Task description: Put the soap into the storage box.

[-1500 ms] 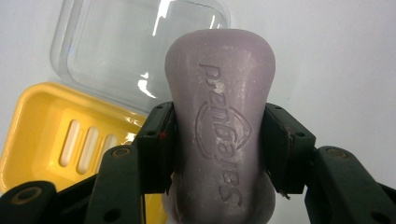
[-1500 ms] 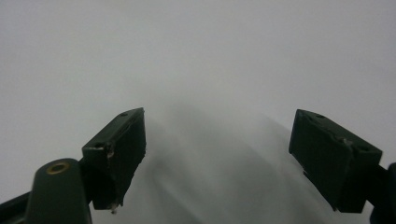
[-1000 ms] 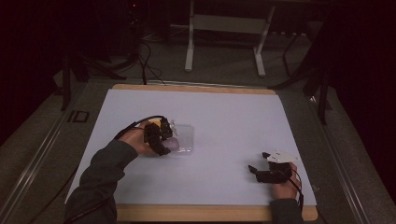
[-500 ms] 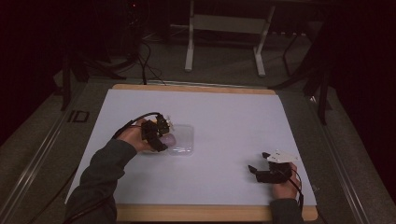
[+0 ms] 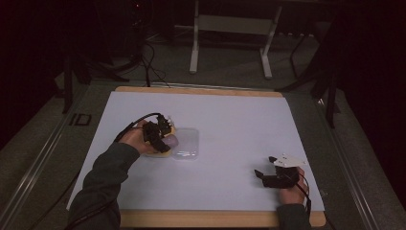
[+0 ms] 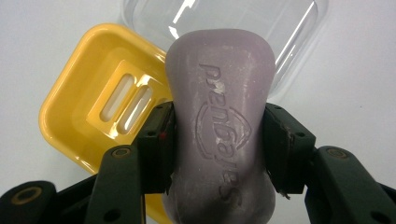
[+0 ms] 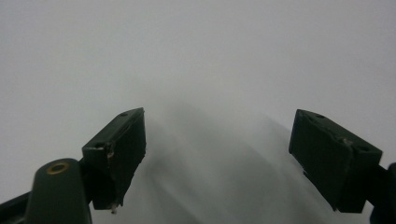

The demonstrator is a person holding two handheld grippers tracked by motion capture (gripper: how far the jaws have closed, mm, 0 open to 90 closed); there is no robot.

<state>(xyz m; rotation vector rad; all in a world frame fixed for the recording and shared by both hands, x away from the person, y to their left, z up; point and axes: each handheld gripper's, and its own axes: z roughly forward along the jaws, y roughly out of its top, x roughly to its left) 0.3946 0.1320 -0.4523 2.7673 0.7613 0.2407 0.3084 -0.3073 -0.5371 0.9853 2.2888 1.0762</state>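
A lilac soap bar (image 6: pixel 219 130) with embossed lettering is clamped between the jaws of my left gripper (image 6: pixel 218 147), which is shut on it. Below it lies a yellow soap dish (image 6: pixel 88 112) with two drain slots, and a clear plastic lid (image 6: pixel 289 28) lies just beyond. In the high view the left gripper (image 5: pixel 160 139) hovers over the yellow dish (image 5: pixel 158 152), beside the clear lid (image 5: pixel 187 143). My right gripper (image 5: pixel 261 176) rests near the table's front right, and in its own view the right gripper (image 7: pixel 217 154) stands open over bare white surface.
A white sheet (image 5: pixel 230 124) covers the wooden table (image 5: pixel 201 90). Dark floor, cables and a metal stand's legs (image 5: pixel 230 43) lie beyond the far edge. A cable (image 5: pixel 139 120) trails from the left gripper.
The left hand has shifted slightly with the soap over the yellow dish. The right hand has stayed put.
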